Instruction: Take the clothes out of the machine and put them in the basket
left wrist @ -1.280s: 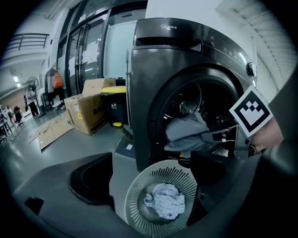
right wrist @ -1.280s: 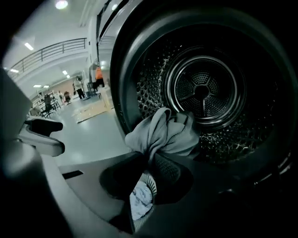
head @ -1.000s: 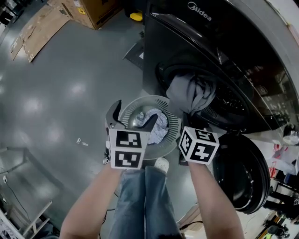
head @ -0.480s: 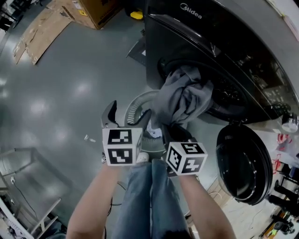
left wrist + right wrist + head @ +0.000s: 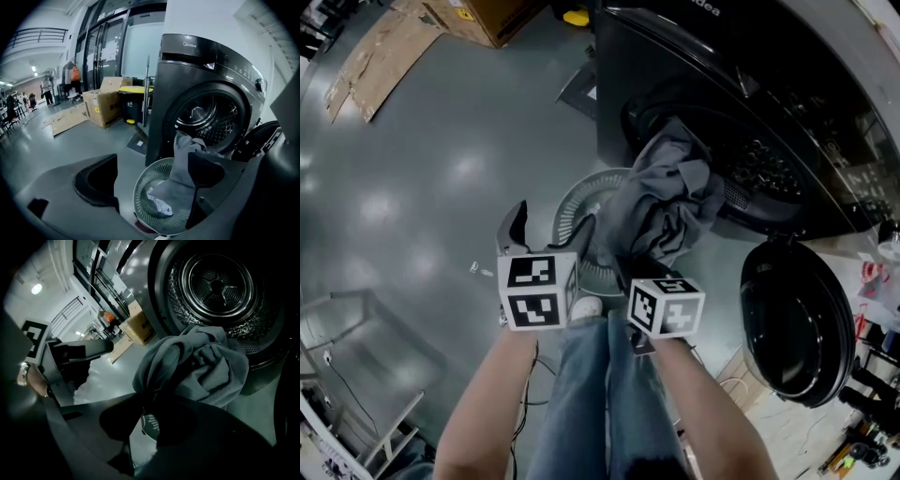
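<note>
Looking down, most of what you get is glossy grey floor with ceiling lights reflecting off it. It's a big open hall rather than a laundry room. Flattened cardboard lies on the floor at the far left, and a brown cardboard box sits next to it. In the left gripper view there's also a bin with a yellow lid beside the box, tall glass doors behind, a railed balcony up top and a few people far off. A bit of metal frame pokes into the lower left corner.

The dark front-loading washing machine stands on the right. Its round door is swung fully open and the steel drum looks empty from here.

The right gripper has its jaws pinched nearly together on a bunched fold of the grey garment. That garment hangs in a lump in front of the drum opening, over the far side of the round slatted basket on the floor. A pale patterned cloth is already lying in the bottom of the basket.

The left gripper has its jaws spread wide with nothing gripped (just basket and floor visible between them). It hovers over the basket's near side, just beside the right one.
</note>
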Motion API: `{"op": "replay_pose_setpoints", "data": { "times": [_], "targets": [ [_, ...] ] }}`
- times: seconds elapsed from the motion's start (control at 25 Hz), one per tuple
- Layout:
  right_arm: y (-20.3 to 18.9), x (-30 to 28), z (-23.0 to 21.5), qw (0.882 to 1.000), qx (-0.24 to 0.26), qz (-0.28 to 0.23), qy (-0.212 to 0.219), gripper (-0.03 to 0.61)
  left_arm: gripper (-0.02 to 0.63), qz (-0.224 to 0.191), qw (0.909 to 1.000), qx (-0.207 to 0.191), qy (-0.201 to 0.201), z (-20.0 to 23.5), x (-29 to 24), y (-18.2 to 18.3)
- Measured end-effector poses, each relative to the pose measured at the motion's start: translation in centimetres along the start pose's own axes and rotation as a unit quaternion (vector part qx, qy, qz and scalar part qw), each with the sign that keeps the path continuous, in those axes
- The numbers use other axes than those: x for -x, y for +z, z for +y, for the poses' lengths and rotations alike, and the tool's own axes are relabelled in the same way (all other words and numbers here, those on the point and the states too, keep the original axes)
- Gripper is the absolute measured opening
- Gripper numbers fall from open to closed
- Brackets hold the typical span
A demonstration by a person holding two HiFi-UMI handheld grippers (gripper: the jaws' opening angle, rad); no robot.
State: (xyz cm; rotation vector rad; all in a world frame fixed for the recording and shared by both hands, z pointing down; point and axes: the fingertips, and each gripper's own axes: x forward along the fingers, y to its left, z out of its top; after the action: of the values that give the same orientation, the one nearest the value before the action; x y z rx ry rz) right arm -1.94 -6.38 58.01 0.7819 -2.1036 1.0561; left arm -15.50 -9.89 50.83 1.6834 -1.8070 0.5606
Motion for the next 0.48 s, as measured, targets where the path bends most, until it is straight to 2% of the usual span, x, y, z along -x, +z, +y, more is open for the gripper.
{"op": "replay_pose_setpoints", "data": {
  "times": [0.04, 0.08, 0.12, 0.16, 0.48],
  "targets": [
    [-0.4, -0.6, -0.3, 1.0, -0.002, 0.01, -0.007, 0.101, 0.472, 0.001, 1.0, 0.0, 0.0, 0.0, 0.0, -0.3],
    [-0.7, -1.1, -0.5, 1.0, -0.005, 0.015, -0.011, 0.217, 0.472, 0.004, 1.0, 0.0, -0.001, 0.0, 0.0, -0.6],
    [-0.8, -1.5, -0.6, 1.0, -0.009, 0.014, -0.012, 0.381, 0.472, 0.007, 1.0, 0.0, -0.002, -0.1, -0.1, -0.9],
    [-0.8, -1.8, -0.8, 1.0, -0.013, 0.011, -0.014, 0.468, 0.472, 0.009, 1.0, -0.001, -0.003, -0.1, -0.1, -1.2],
    [-0.2, -1.7, -5.0, 0.998, -0.013, 0.005, -0.059, 0.474, 0.472, 0.014, 0.9999, -0.002, -0.003, 0.4, -0.7, -2.3]
  ]
}}
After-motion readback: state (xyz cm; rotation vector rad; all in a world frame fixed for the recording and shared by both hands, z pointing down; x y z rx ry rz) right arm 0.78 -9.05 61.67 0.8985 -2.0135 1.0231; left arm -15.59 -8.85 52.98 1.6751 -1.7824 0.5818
